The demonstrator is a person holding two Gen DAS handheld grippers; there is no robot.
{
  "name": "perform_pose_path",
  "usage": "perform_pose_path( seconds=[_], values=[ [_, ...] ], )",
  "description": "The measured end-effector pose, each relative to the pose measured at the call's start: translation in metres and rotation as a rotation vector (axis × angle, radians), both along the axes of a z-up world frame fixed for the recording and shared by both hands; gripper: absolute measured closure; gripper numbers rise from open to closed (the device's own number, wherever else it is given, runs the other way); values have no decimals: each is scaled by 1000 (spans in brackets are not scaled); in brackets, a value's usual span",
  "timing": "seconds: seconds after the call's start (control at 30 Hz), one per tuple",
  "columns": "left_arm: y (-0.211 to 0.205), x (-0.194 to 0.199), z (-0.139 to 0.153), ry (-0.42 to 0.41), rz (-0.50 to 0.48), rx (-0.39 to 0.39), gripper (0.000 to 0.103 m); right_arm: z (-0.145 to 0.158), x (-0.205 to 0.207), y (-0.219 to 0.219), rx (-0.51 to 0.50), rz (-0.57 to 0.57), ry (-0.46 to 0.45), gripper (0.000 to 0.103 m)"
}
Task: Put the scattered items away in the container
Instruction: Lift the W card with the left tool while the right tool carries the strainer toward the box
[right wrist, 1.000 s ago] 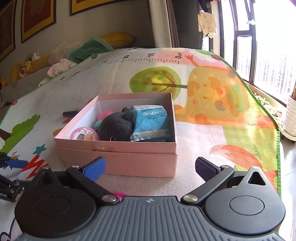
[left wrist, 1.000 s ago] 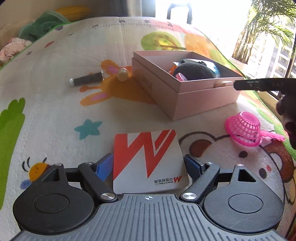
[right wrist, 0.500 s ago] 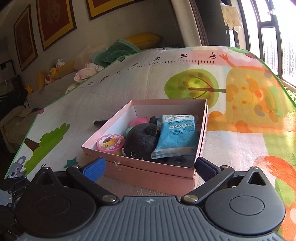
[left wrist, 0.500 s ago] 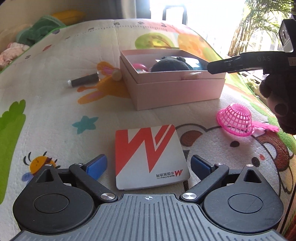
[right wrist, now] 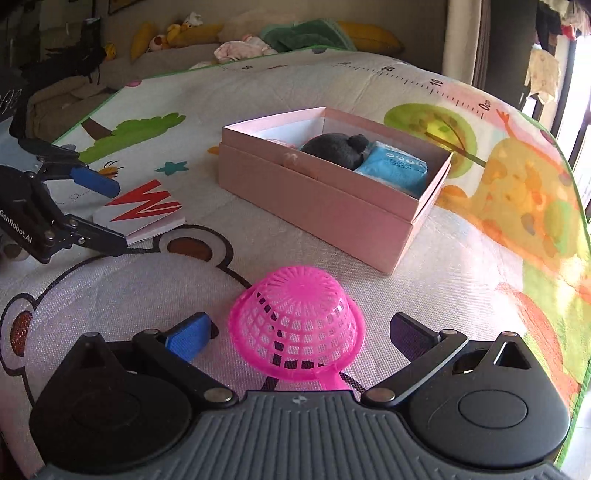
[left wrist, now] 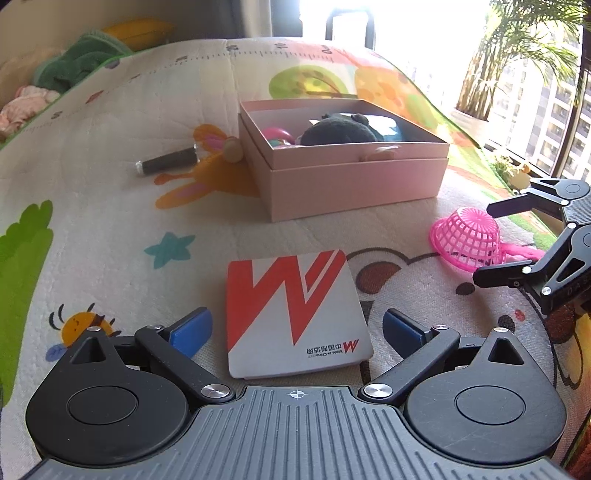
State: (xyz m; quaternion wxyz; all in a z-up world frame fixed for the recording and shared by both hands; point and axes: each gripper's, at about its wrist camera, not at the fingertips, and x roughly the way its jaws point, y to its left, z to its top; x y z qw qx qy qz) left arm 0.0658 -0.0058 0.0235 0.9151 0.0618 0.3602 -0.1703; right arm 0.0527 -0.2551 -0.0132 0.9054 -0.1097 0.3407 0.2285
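A pink open box sits on the play mat and holds a dark plush toy, a blue packet and small pink items. A white and red booklet lies flat between the open jaws of my left gripper. A pink plastic strainer lies dome up between the open jaws of my right gripper. Neither gripper holds anything.
A dark cylinder and a small wooden peg figure lie left of the box. Cushions, a green blanket and soft toys sit along the far wall. A window and a plant are to the right.
My right gripper swung from over the box down to the pink strainer, which now lies between its jaws. My left gripper drew back slightly from the booklet and stays open.
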Motion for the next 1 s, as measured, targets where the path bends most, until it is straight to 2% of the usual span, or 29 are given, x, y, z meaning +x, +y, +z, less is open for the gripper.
perform_pose_path(
  seconds=[0.07,0.13,0.17,0.3,0.47,0.63,0.8,0.9,1.0],
  values=[
    [-1,0,0,3,2,5,1,-4,6,-7,52,-38,56,0],
    [-3,0,1,2,-1,11,1,-4,5,-7,71,-44,54,2],
    [-4,0,1,1,-2,13,1,-3,5,-6,71,-40,52,8],
    [-6,-2,3,-2,-6,19,1,-1,3,3,51,-43,37,20],
    [-7,0,3,-2,3,31,1,7,-9,13,37,-57,15,21],
    [-13,14,-2,1,37,62,1,28,-27,19,92,-23,-27,21],
    [-14,23,-10,26,50,41,2,35,-34,24,93,-12,-47,21],
    [-16,19,-7,7,20,45,16,37,-34,23,98,-35,-36,21],
    [-18,15,-6,-2,-10,63,18,39,-35,21,105,-56,-22,21]
  ],
)
